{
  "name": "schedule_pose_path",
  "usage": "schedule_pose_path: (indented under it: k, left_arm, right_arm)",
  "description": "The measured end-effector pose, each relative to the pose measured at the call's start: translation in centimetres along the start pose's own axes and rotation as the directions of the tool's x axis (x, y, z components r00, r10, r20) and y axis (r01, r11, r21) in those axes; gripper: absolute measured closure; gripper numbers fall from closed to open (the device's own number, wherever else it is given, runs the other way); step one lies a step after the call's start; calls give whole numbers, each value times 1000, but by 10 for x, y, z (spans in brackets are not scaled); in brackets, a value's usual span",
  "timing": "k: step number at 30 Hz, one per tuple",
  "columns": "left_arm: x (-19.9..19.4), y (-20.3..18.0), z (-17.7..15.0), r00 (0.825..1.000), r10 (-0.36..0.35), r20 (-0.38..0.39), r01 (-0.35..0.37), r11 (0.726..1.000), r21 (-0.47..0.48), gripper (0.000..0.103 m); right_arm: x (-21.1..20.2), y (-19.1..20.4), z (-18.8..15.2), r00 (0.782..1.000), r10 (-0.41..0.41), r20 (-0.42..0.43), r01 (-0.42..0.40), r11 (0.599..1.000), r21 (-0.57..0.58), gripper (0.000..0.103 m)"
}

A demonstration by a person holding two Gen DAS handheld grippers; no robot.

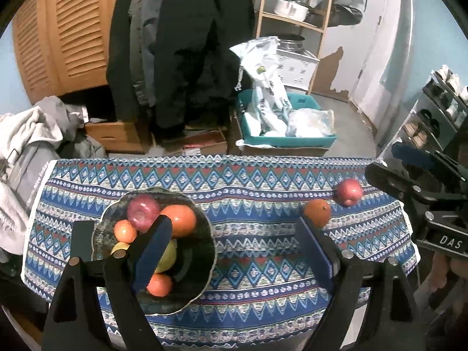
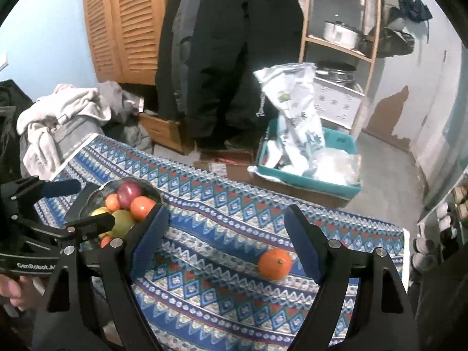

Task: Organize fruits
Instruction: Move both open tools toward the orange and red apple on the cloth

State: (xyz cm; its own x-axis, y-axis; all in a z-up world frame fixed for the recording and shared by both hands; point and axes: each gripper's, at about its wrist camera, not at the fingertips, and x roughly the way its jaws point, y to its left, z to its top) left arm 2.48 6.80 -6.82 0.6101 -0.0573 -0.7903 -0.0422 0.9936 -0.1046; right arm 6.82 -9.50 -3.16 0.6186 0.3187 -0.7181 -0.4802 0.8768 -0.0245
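Both jaws open, empty. Orange (image 2: 275, 264) at five o'clock of bowl (image 2: 90, 201): firm, round, rolls; grip across its middle.

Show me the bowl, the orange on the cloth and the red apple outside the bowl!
bowl (image 1: 201, 289): left wrist view, bare dark rim at its near right.
orange (image 2: 275, 264): right wrist view, middle of its peel.
red apple (image 1: 348, 192): left wrist view, middle of its skin.
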Motion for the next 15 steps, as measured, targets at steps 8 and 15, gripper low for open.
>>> schedule_pose_path:
  k: [8, 15]
  left_arm:
    - [11, -32, 3, 999, -26, -31, 27, 999, 31, 15]
    - [25, -60, 6, 998, -42, -53, 46, 996, 71, 15]
  right_arm:
    - [-10, -40, -12, 998, -60, -6, 60, 997, 54, 22]
    - [-14, -82, -30, 992, -123, -35, 126, 987, 104, 22]
